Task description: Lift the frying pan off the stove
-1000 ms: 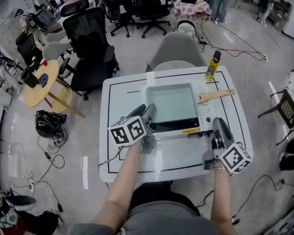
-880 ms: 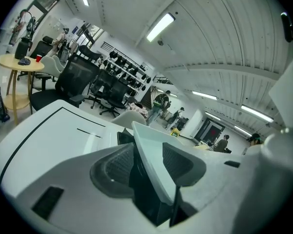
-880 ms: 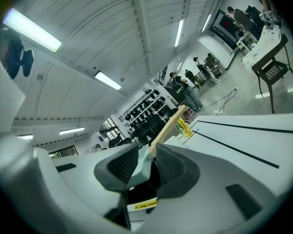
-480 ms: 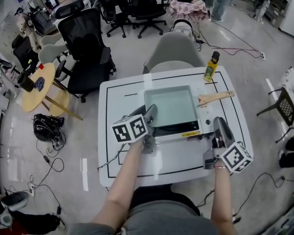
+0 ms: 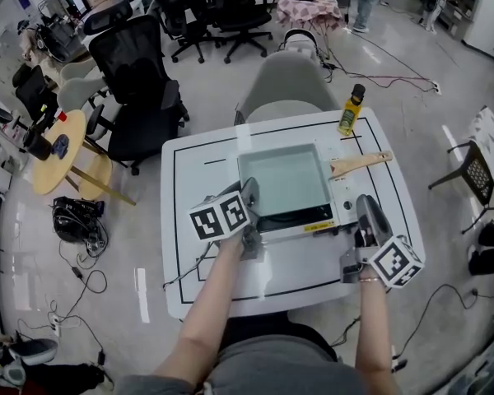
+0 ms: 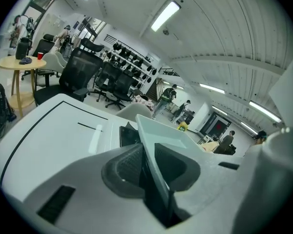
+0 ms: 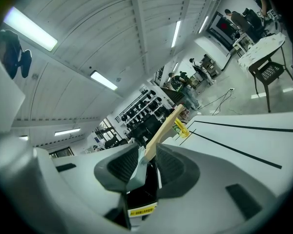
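Note:
A square pale-green frying pan [image 5: 284, 179] with a wooden handle [image 5: 361, 164] sits on a black portable stove [image 5: 300, 218] on the white table. My left gripper [image 5: 249, 192] is at the pan's left front rim. Its jaws have just been closing, and the thin rim [image 6: 158, 130] now stands pinched between the pads of the left gripper [image 6: 147, 167]. My right gripper [image 5: 364, 208] is at the pan's right front corner, below the handle. In the right gripper view the gripper [image 7: 147, 162] is shut on a pale edge of the pan, with the handle [image 7: 163, 128] rising beyond it.
A yellow bottle [image 5: 350, 111] stands at the table's [image 5: 189, 220] far right corner. A grey chair [image 5: 288, 81] is pushed in at the far side. Black office chairs and a round wooden side table [image 5: 58, 151] stand to the left, with cables on the floor.
My left gripper has edged a little forward and down onto the pan's left rim. The right gripper and the pan have stayed where they were.

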A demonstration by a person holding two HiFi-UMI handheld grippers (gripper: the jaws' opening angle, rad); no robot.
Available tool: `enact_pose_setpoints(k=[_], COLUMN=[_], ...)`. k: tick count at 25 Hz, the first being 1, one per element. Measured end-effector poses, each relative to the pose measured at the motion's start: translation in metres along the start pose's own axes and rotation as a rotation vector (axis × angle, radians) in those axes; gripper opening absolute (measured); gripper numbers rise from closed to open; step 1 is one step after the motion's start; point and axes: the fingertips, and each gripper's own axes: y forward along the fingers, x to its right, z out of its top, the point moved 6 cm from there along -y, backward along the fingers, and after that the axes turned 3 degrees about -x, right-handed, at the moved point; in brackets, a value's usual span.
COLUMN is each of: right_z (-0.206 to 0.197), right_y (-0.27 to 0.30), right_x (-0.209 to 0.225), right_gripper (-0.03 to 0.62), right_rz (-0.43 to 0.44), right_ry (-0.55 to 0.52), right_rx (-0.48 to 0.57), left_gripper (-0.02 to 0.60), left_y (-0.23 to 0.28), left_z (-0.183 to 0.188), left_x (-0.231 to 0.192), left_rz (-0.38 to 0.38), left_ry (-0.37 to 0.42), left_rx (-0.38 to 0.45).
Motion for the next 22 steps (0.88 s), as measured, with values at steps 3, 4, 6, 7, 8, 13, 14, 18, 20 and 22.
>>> enact_pose_setpoints(k=[3, 4, 6, 7, 8, 13, 14, 18, 20, 22], right_z=[0.001, 0.000, -0.002, -0.003, -0.004, -0.004, -0.005, -0.002, -0.001, -0.001], right_y=[0.004, 0.004, 0.005, 0.008, 0.011, 0.026, 0.028, 0.046, 0.056, 0.065], right_x=[-0.007, -0.006, -0.003, -0.004, -0.007, -0.009, -0.009, -0.010, -0.011, -0.012], right_gripper=[0.106, 0.106, 0.106, 0.106, 0.107, 0.157, 0.169, 0.207, 0.219, 0.225], right_rz=[0.021, 0.017, 0.000, 0.000, 0.009, 0.041, 0.040, 0.050, 0.061, 0.075], right_ry=[0.032, 0.031, 0.037, 0.046, 0.049, 0.094, 0.117, 0.134, 0.136, 0.142], right_rx=[0.009, 0.007, -0.002, -0.004, -0.006, -0.029, -0.038, -0.068, -0.082, -0.095], left_gripper=[0.054, 0.054, 0.049, 0.044, 0.041, 0.035, 0.035, 0.034, 0.032, 0.032], left_y=[0.001, 0.001, 0.002, 0.002, 0.001, -0.002, -0.002, 0.000, 0.000, 0.000], left_z=[0.000, 0.000, 0.000, 0.000, 0.001, 0.001, 0.001, 0.001, 0.000, 0.000], left_x=[-0.001, -0.001, -0.001, -0.002, -0.004, -0.006, -0.006, -0.006, -0.006, -0.005], left_rz=[0.006, 0.005, 0.006, 0.010, 0.017, 0.025, 0.024, 0.024, 0.022, 0.019], left_ry=[-0.008, -0.011, -0.022, -0.030, -0.036, -0.059, -0.062, -0.074, -0.081, -0.084], left_rx=[-0.002, -0.004, -0.007, -0.007, -0.006, 0.000, 0.000, 0.001, 0.000, -0.001])
